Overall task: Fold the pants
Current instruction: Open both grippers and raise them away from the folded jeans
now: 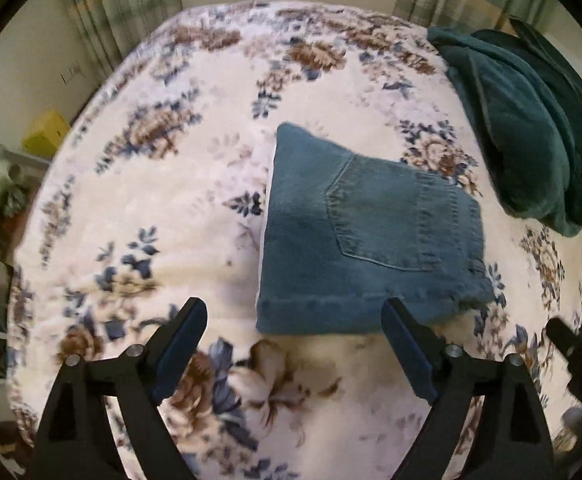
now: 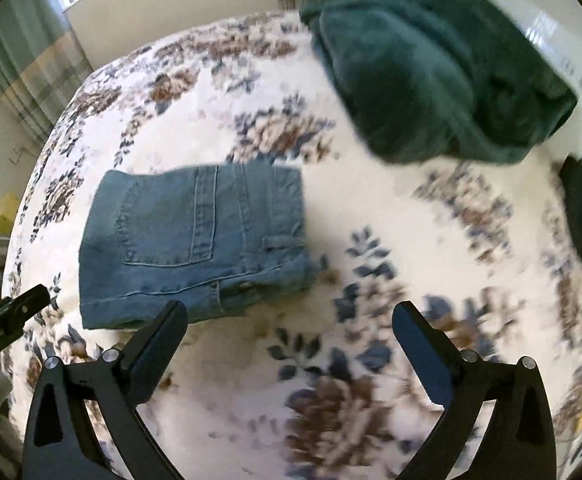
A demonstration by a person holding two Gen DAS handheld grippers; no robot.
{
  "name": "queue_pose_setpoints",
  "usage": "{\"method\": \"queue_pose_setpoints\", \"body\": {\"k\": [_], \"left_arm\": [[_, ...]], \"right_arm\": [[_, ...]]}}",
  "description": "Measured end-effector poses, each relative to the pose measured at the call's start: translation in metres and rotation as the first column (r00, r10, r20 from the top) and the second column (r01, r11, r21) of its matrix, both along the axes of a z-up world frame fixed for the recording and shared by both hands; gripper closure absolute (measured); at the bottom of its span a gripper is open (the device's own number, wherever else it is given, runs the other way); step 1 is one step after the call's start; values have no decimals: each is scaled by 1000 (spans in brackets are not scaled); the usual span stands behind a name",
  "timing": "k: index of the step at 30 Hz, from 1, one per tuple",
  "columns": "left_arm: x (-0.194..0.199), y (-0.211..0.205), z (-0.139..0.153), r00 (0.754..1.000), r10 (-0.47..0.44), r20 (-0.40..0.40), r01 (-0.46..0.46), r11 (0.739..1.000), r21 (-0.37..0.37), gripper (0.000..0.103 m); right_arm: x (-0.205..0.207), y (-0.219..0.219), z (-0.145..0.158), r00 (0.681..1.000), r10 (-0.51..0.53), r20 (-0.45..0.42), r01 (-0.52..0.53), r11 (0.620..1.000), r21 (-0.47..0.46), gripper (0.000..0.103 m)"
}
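The blue denim pants (image 1: 371,236) lie folded into a neat square on the bed with the flowery cream blanket (image 1: 151,208), back pocket up. Nearest, the left hand-held gripper (image 1: 295,320) has its two fingers wide apart and holds nothing, just in front of the pants' near edge. The right hand-held gripper (image 2: 291,320) is spread apart too, empty, just right of the pants. The folding looks about done. To finish well, I think, pat the top flat, square the edges, and lift away slowly so nothing snags. Far right sits a dark green fuzzy blanket pile (image 1: 531,128), apart from the pants.
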State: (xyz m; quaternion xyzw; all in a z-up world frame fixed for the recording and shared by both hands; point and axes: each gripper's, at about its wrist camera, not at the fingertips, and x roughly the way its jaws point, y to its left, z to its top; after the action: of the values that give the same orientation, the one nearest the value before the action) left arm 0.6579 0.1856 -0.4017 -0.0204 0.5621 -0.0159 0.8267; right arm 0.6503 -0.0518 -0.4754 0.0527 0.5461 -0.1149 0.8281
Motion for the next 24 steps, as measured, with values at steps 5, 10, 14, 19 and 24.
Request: {"method": "queue_pose_setpoints", "body": {"k": [5,10,14,19,24], "left_arm": [[-48,-16,65,996,-16,88,14,1000,27,14],[-103,-29,127,989,-7,148,1,999,44,14],[-150,-33,179,976,19,215,-30,998,50,14],[-215,-39,241,958,40,286,-56,997,48,14],[-273,-44,285,937,64,345,-81,996,36,14]], "right_arm": [[-36,-2,78,997,28,66,-27,1000,-12,0],[-81,-9,157,987,62,149,-60,998,-16,0],[-131,-12,223,972,114,205,-112,993,-23,0],[-194,-11,296,948,177,266,-172,984,-42,0],[-252,-15,349,927,219,303,-214,976,-51,0]]}}
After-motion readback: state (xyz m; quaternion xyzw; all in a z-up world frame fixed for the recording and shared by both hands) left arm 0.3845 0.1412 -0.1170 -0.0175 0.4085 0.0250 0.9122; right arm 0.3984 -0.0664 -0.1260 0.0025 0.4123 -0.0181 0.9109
